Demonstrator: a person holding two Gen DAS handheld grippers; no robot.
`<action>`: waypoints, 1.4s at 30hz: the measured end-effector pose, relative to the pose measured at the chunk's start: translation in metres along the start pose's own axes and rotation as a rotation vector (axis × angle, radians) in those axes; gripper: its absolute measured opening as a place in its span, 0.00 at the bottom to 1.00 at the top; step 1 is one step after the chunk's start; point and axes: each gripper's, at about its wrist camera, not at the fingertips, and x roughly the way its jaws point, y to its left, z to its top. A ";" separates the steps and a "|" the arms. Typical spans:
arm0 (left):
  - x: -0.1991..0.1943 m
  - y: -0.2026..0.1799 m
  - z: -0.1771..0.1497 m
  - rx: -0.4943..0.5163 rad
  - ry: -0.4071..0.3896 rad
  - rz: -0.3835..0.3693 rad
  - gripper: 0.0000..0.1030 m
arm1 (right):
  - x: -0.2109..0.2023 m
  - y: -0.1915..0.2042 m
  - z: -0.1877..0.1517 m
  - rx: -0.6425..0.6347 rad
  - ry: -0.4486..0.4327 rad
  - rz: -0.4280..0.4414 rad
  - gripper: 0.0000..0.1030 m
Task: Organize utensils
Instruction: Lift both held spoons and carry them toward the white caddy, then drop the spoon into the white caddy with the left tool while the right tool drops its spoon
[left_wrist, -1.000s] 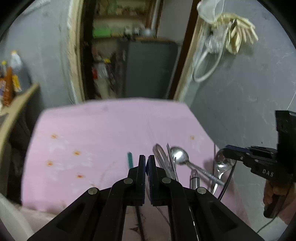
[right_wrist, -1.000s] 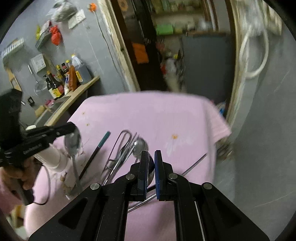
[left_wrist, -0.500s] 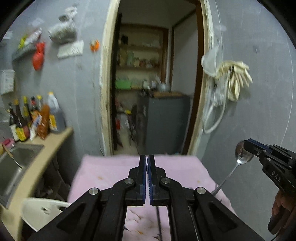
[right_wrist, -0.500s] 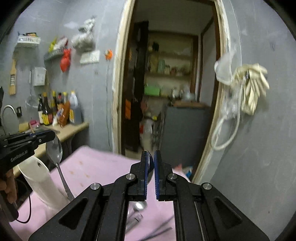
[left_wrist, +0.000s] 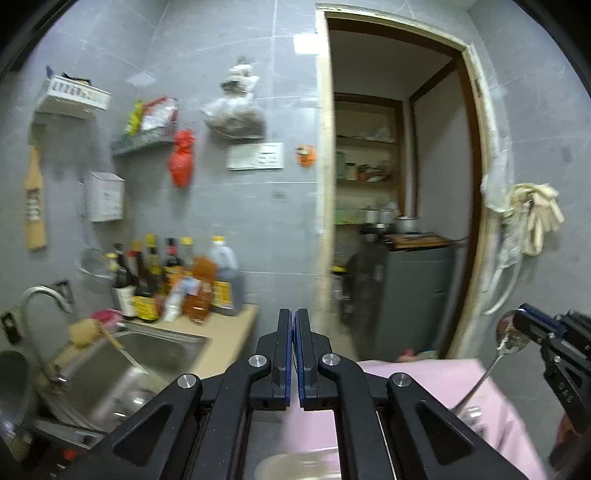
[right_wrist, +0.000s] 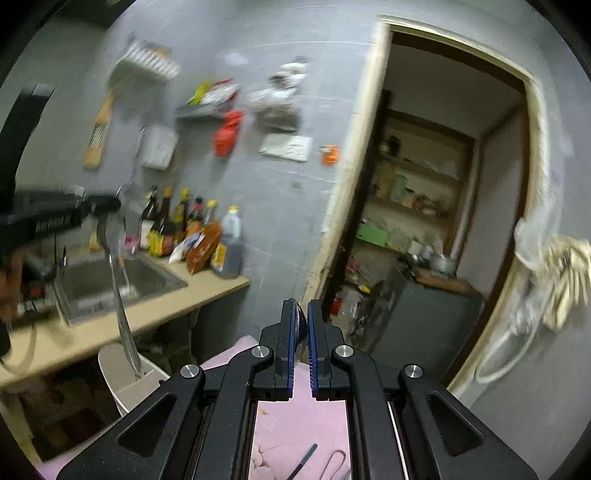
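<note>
The left tool (left_wrist: 294, 325) is clenched on a spoon (right_wrist: 120, 295), which hangs bowl-up from its tips with the handle reaching down into a pale cup (right_wrist: 125, 376) beside the desk edge. The right tool (right_wrist: 300, 321) is clenched on a second spoon (left_wrist: 511, 336), pinched by the bowl, its handle (left_wrist: 476, 384) slanting down over the pink cloth (left_wrist: 443, 376). A dark stick (right_wrist: 303, 459) and a wire loop (right_wrist: 338, 461) lie on the cloth below. Behind stand a sink (left_wrist: 147, 354) and bottles (left_wrist: 173, 280).

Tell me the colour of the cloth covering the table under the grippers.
Pink. The cloth shows best in the left wrist view, at lower right.
</note>
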 end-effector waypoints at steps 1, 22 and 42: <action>0.002 0.006 -0.002 0.008 0.001 0.018 0.03 | 0.003 0.012 -0.001 -0.036 0.009 0.003 0.06; 0.037 -0.004 -0.084 0.142 0.176 -0.003 0.04 | 0.038 0.056 -0.055 0.043 0.203 0.154 0.06; 0.012 -0.042 -0.079 -0.087 0.199 -0.188 0.68 | -0.042 -0.091 -0.099 0.437 0.143 -0.046 0.88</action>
